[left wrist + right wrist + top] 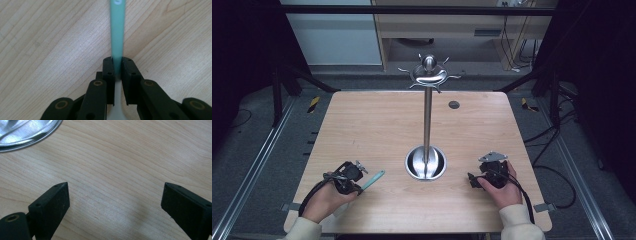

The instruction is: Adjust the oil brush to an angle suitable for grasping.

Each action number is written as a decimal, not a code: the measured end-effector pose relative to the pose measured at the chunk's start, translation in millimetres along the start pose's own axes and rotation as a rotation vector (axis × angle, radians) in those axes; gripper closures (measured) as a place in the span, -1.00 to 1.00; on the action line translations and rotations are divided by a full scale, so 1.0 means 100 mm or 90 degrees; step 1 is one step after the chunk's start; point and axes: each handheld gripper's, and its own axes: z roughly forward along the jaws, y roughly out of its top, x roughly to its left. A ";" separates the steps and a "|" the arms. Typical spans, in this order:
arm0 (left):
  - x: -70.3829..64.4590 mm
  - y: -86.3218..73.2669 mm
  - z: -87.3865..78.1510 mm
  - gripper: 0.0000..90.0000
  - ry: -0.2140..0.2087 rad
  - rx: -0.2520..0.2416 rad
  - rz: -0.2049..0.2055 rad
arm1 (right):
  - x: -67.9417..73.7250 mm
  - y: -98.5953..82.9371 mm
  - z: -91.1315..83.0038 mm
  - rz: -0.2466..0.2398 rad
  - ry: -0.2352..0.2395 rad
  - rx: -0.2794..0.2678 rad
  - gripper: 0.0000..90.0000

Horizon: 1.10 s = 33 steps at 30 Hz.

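Note:
A teal-handled utensil (373, 179) lies near the table's front left, its handle pointing toward the stand. My left gripper (353, 184) is shut on that handle; in the left gripper view the teal handle (117, 32) runs up from between the closed jaws of my left gripper (117, 65), and a white part of it shows below them. A steel hook stand (427, 115) rises from a round steel base (425, 163) at the table's middle front, with curved hooks at its top. My right gripper (471, 179) rests right of the base, open over bare wood, as my right gripper (113, 200) view shows.
The wooden table (377, 125) has a small dark round grommet (454, 104) at the back right. The rim of the stand's base (27, 132) sits at the upper left of the right gripper view. Black frame rails and cables flank the table.

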 end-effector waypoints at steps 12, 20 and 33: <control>-0.01 -0.10 -0.33 0.81 0.008 -0.114 0.005 | 0.00 0.00 0.01 -0.002 -0.001 0.002 -0.80; -0.09 -0.10 -0.59 0.81 0.014 -0.218 0.008 | 0.00 -0.01 0.01 -0.001 -0.004 0.005 -0.80; -0.20 -0.10 -0.81 0.81 0.024 -0.299 0.019 | -0.01 -0.01 0.03 0.003 -0.004 0.008 -0.80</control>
